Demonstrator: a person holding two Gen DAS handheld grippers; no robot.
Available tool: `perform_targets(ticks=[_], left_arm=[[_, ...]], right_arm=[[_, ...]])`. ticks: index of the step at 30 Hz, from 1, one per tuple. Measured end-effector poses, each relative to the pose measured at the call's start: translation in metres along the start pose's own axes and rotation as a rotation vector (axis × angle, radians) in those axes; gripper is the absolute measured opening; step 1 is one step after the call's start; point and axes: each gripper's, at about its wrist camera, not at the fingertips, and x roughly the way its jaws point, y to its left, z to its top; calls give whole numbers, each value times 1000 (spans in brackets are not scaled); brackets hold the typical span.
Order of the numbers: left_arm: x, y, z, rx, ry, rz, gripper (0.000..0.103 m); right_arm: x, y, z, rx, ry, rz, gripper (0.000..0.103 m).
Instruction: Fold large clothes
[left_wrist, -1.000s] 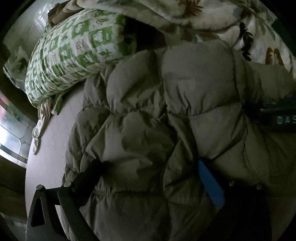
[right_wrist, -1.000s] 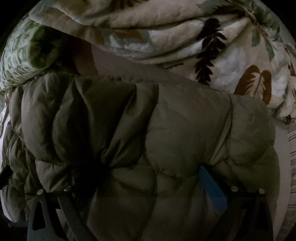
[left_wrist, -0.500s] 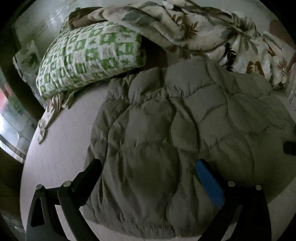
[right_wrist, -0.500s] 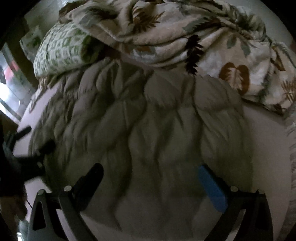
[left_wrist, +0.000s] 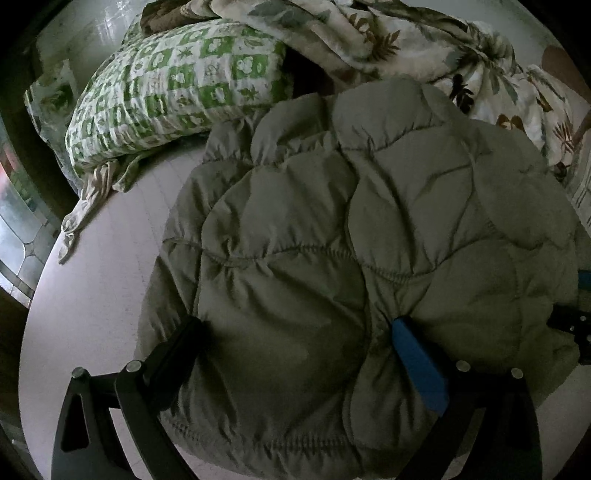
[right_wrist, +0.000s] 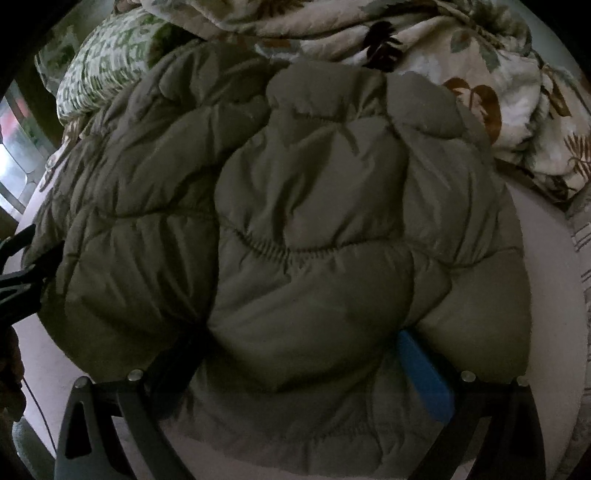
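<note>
Bottom of the left wrist view: left gripper (left_wrist: 295, 332) spread wide, black finger lower left, blue-padded finger (left_wrist: 419, 369) lower right, both pressing into the near hem of a puffer jacket (left_wrist: 351, 240). Bottom of the right wrist view: right gripper (right_wrist: 299, 343) likewise spread, fingers sunk into the same jacket (right_wrist: 314, 240), nothing pinched between them.

No containers anywhere in frame.

Filling the centre of both views: olive-grey quilted jacket, folded into a thick rounded bundle, puffy panels divided by curved stitched seams, fabric matte and softly creased, gathered stitching along the near edge. Lying on a pale, smooth bed sheet (left_wrist: 92, 288), bare at the left of the left view and at the right edge of the right view (right_wrist: 546, 295).

Farther back, upper left: plump pillow (left_wrist: 177, 85) in a green-and-white checked print, touching the jacket's far left corner. Along the top and upper right: rumpled cream blanket (left_wrist: 424, 44) with brown and grey leaf motifs, just behind the jacket.
</note>
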Motion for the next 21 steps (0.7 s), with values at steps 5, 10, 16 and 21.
perform_targets(ticks=[5,10,16,21], left_arm=[[1,-2,-2,2,0,11,103],[-9,7,0,-19,12,-33,103],[-21,37,6,-58,36,-75,103],[-21,63,13,-102,61,-111,103]], right_arm=[[3,3,9,-4,-2,-19,103],[-23,-1,5,9,-59,17,103],[-47,-36,3,34,-84,20,103],[-60,-100,5,192,-95,25,103]])
